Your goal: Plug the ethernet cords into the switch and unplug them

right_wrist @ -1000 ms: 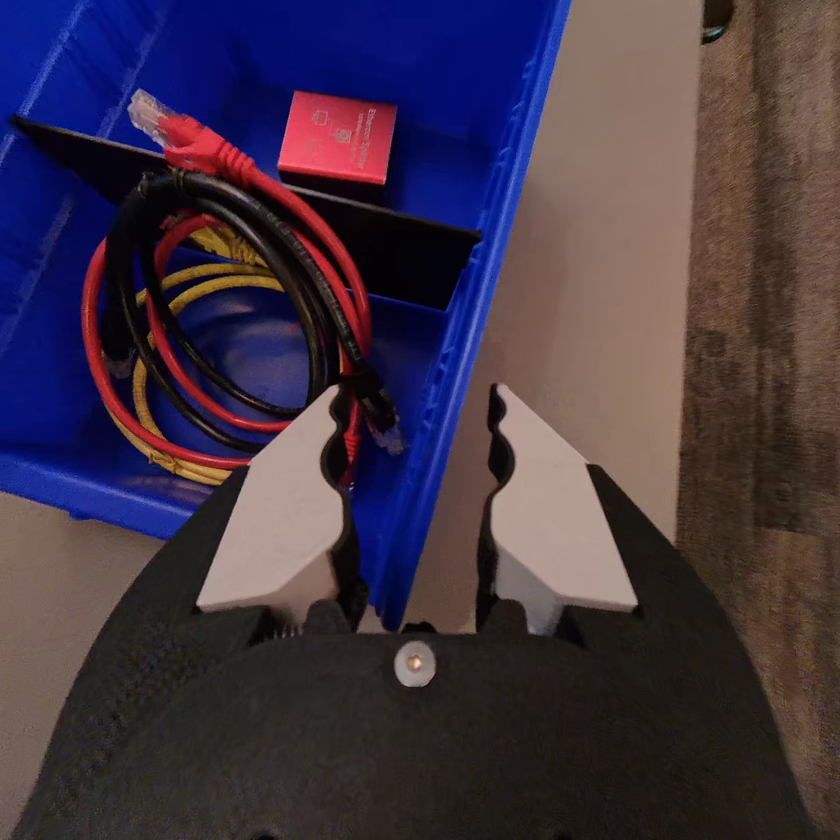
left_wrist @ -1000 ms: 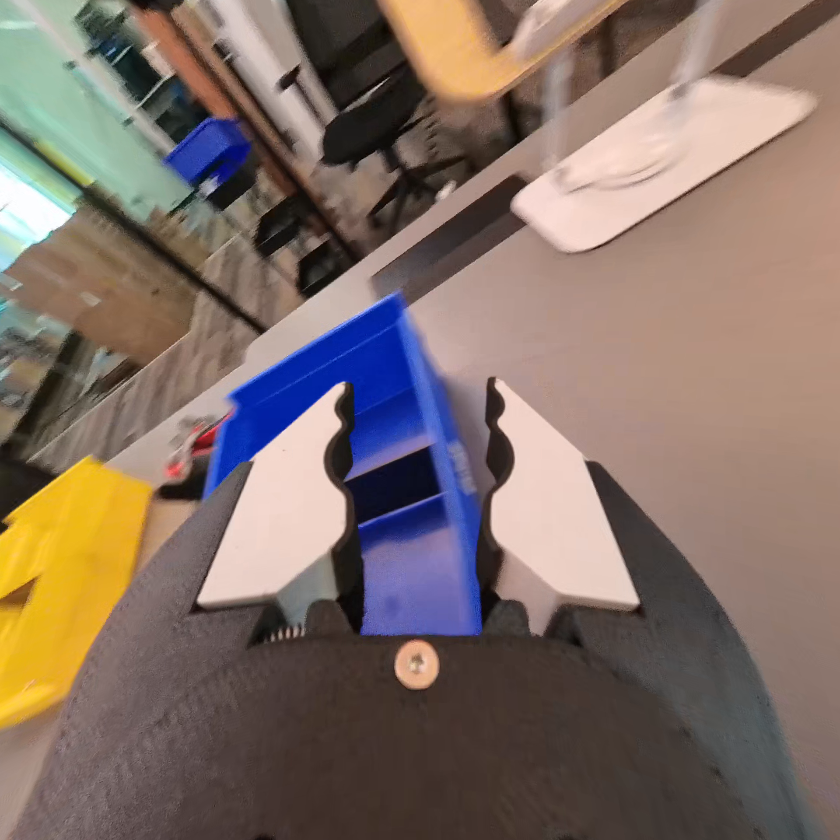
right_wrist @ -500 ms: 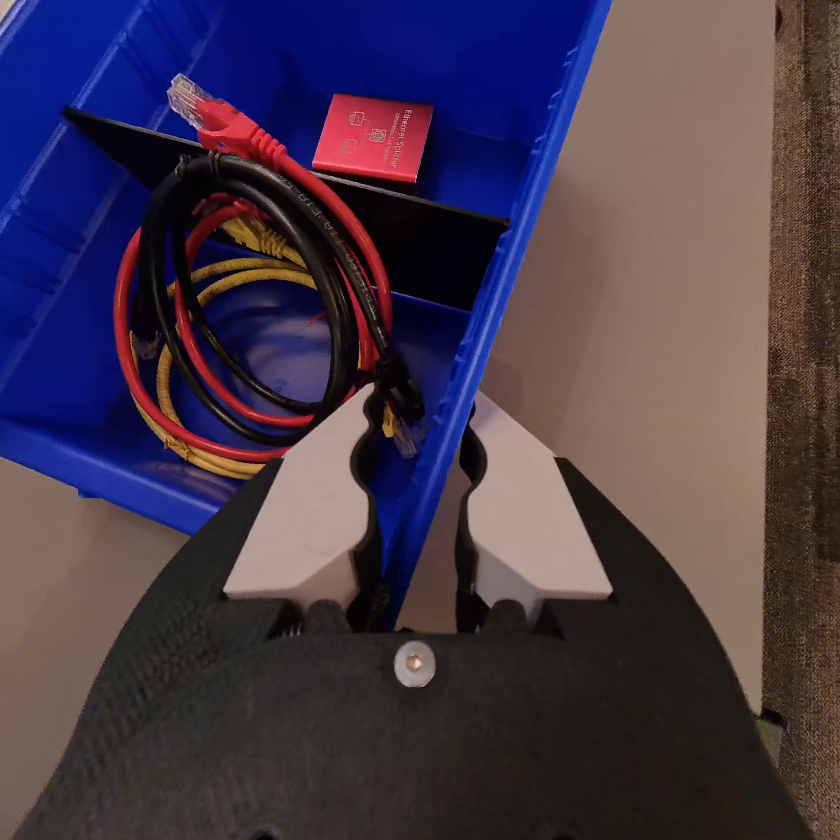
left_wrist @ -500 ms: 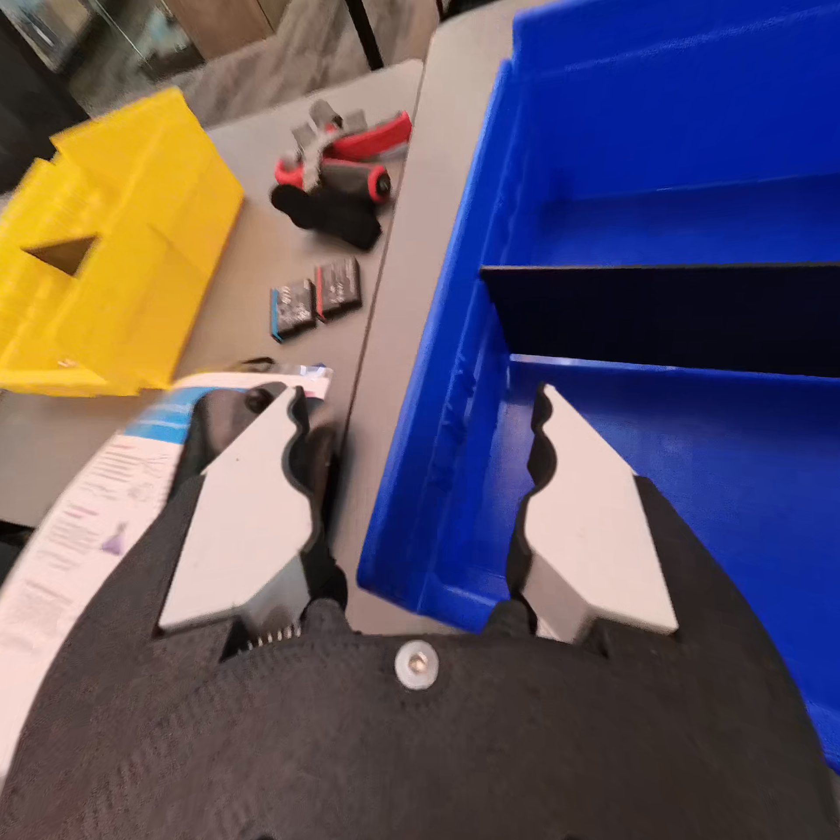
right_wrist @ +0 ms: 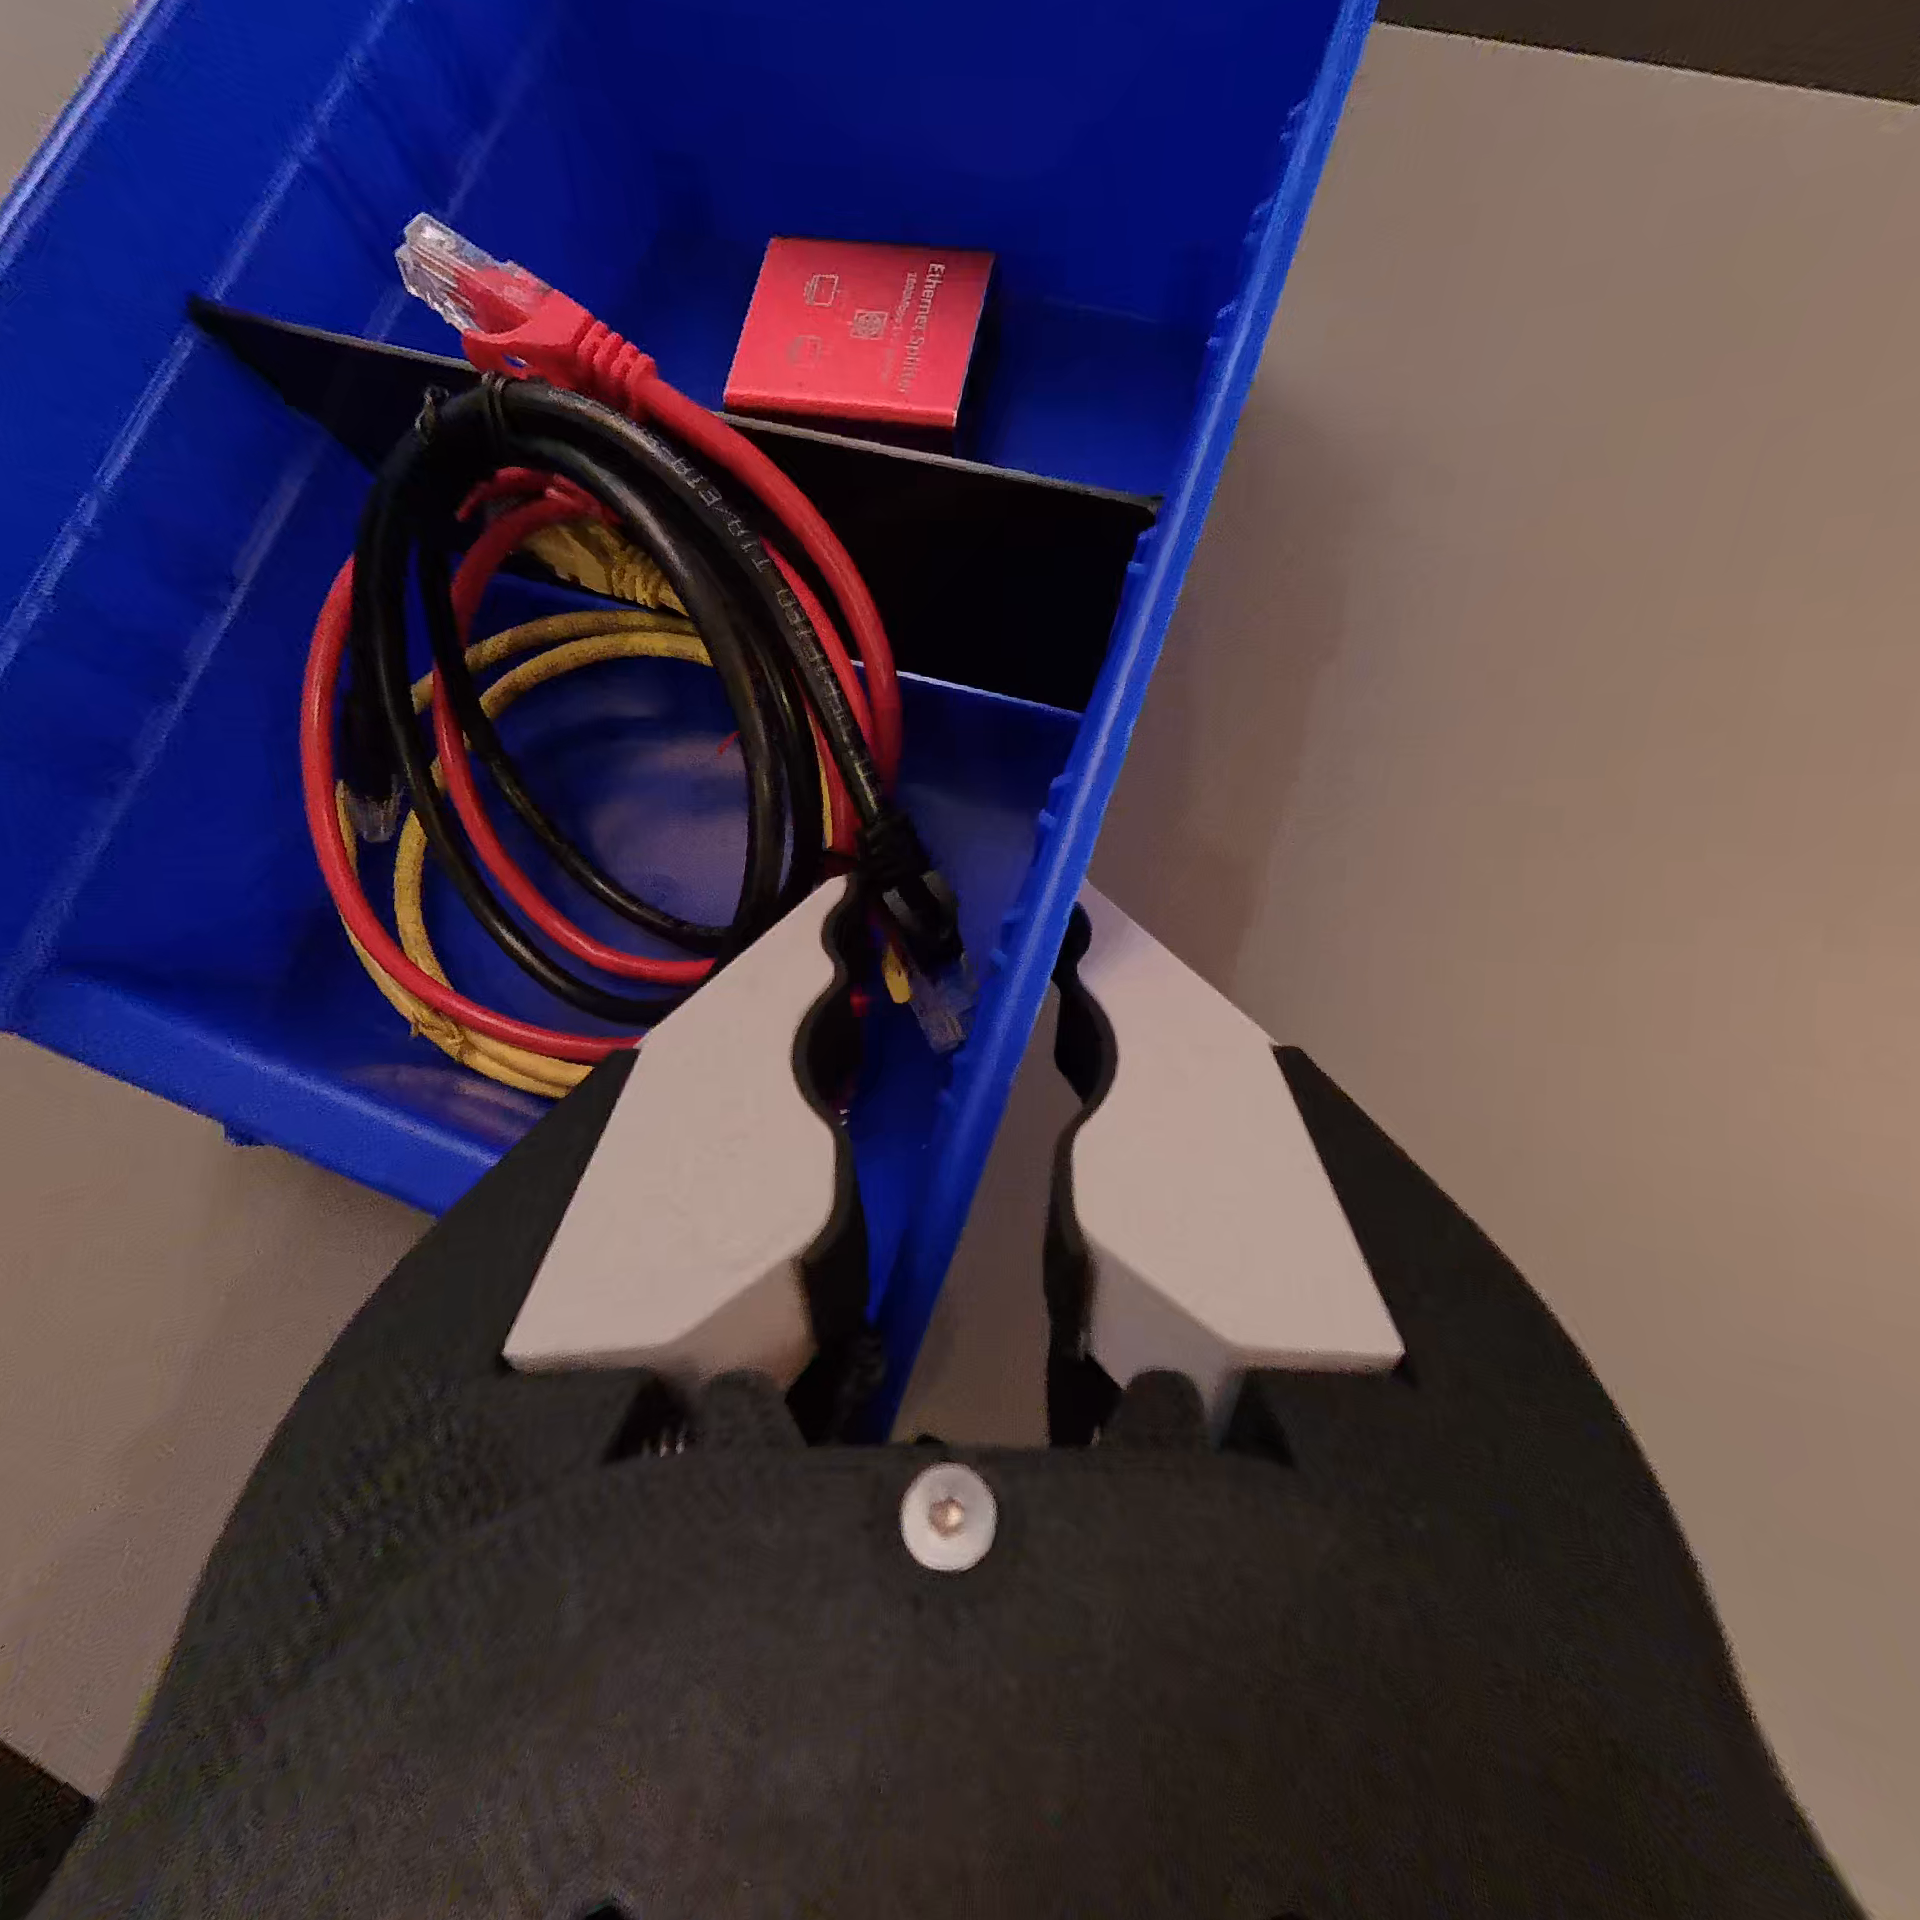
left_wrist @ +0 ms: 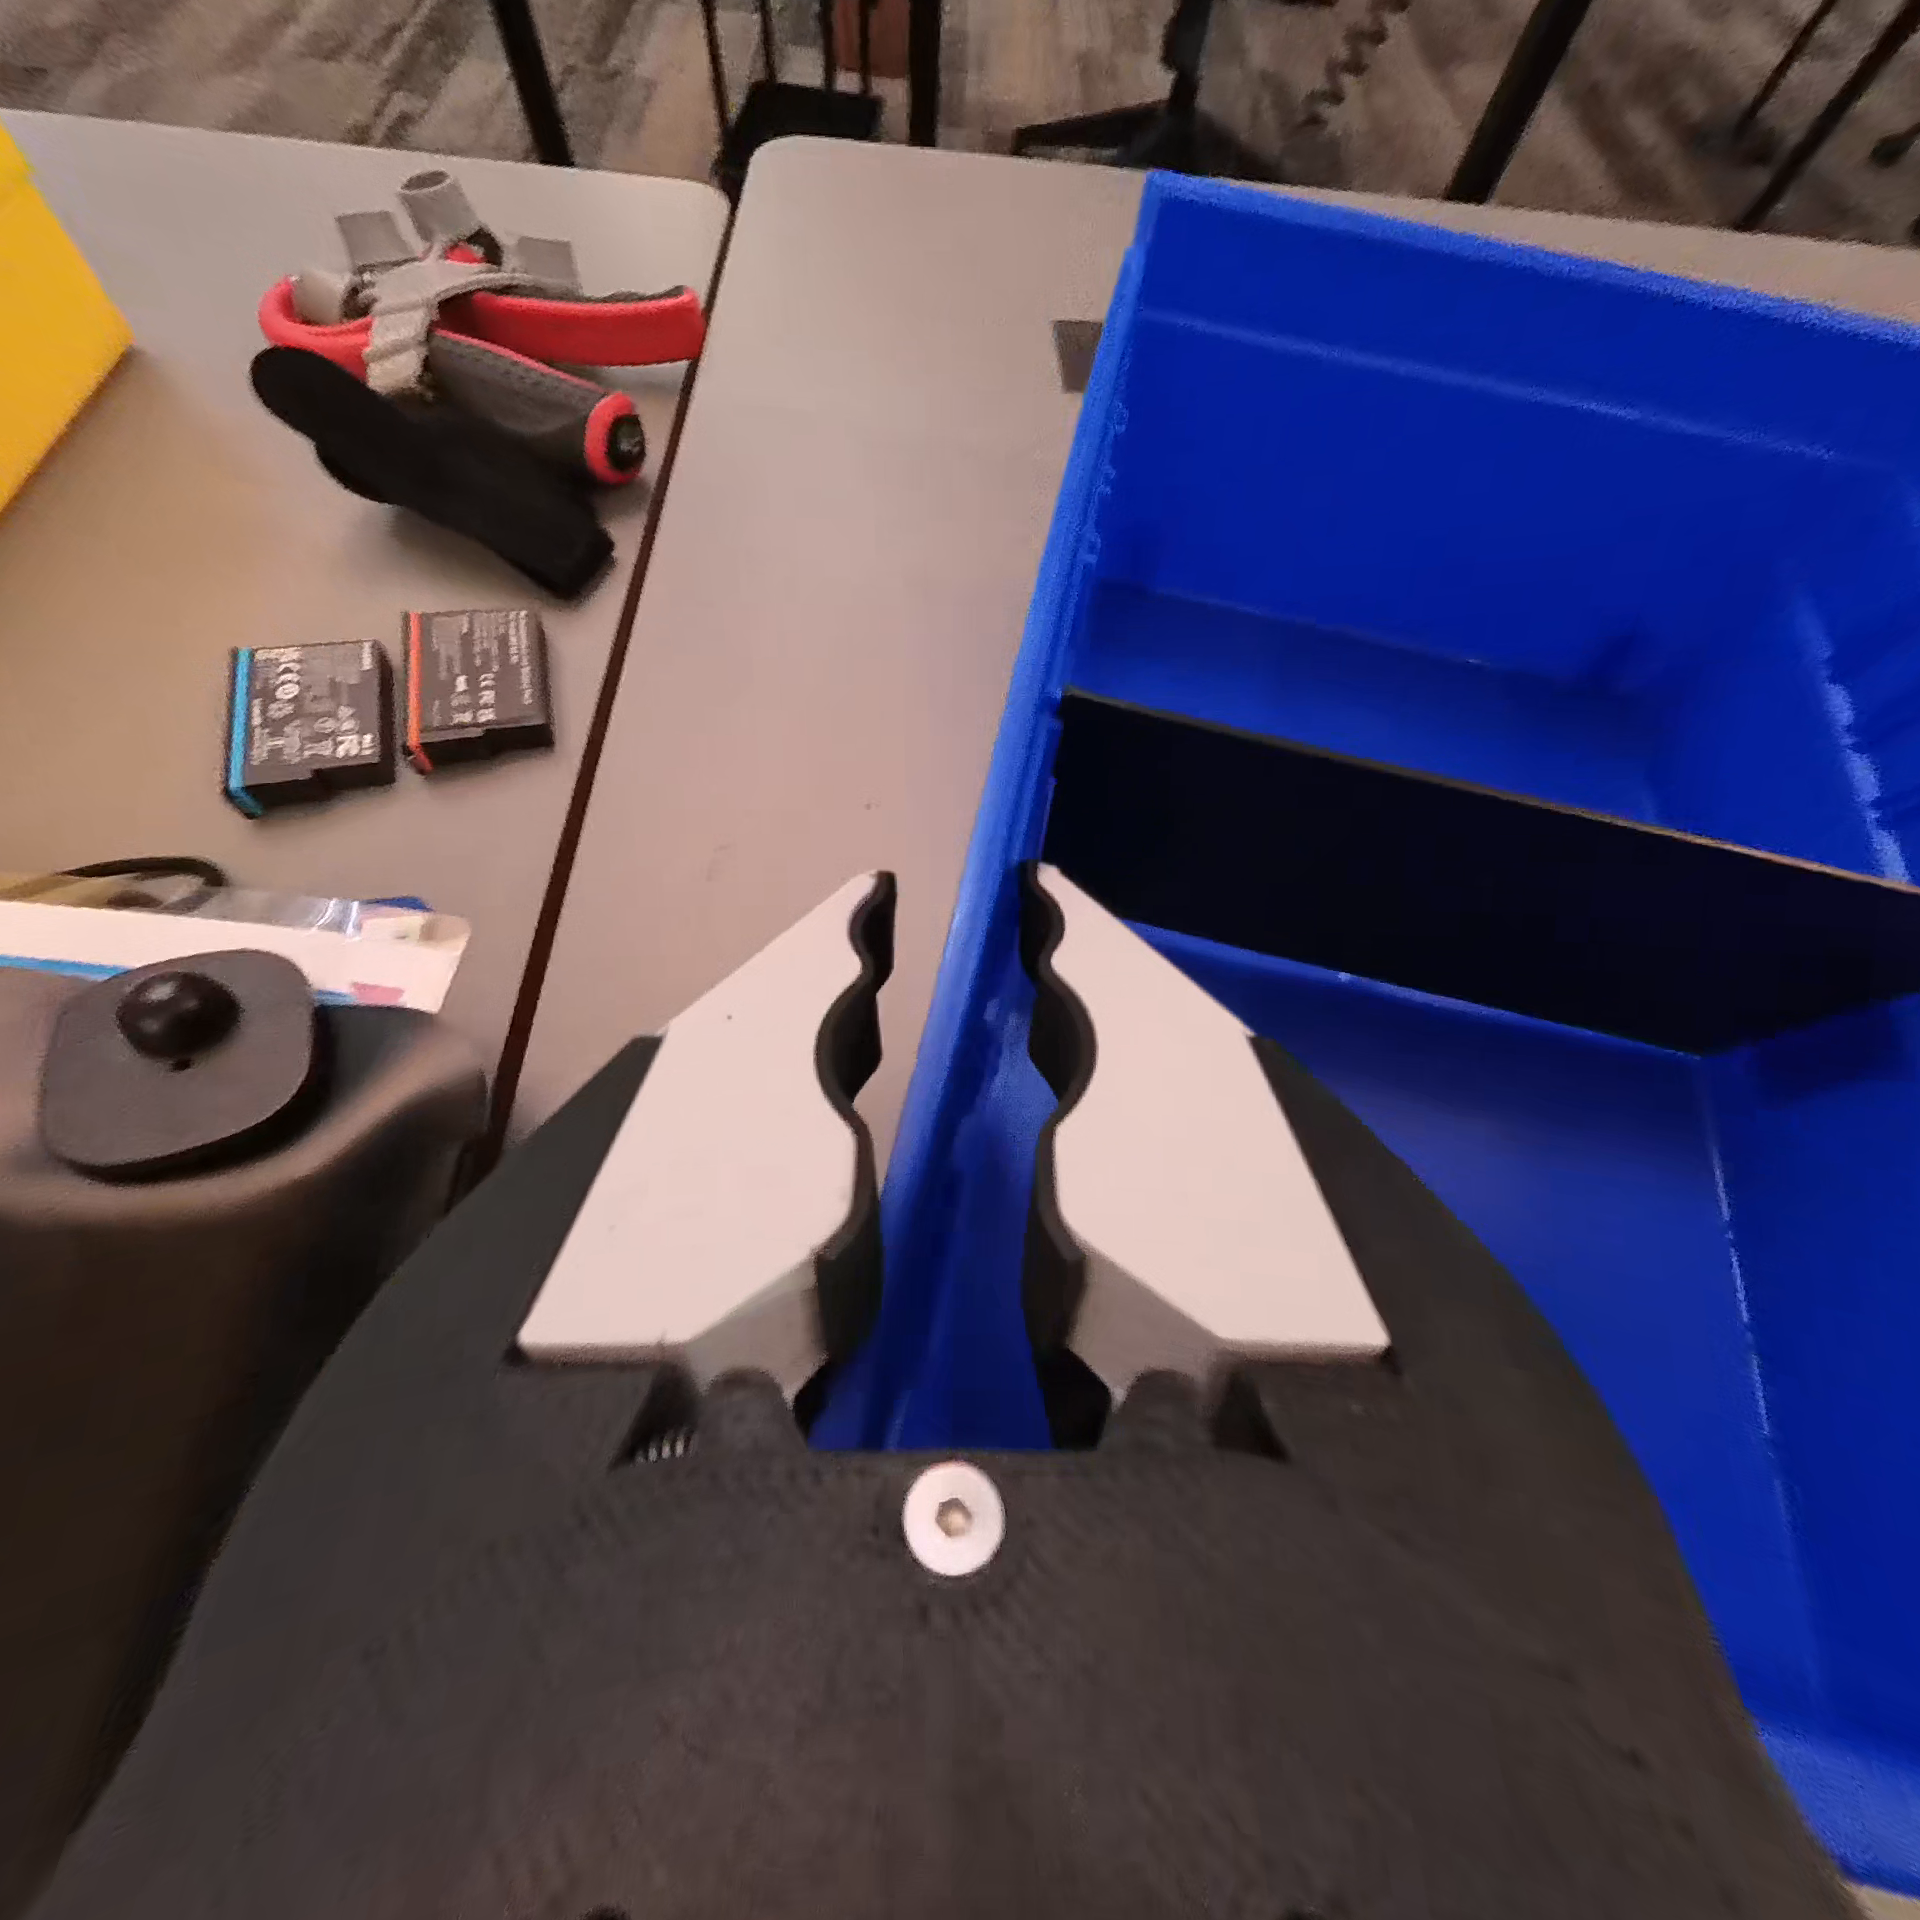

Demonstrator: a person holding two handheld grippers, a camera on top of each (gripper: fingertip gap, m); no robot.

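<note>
- Since half a second ago: left gripper (left_wrist: 958, 902) narrowed onto blue bin (left_wrist: 1475, 436) wall, clamped there.
- Right gripper (right_wrist: 956, 914) clamped on opposite wall; cords (right_wrist: 582, 665), red switch (right_wrist: 862, 332) inside.

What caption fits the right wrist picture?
Right gripper straddling the blue bin wall beside coiled ethernet cords; red switch behind the divider.
</note>
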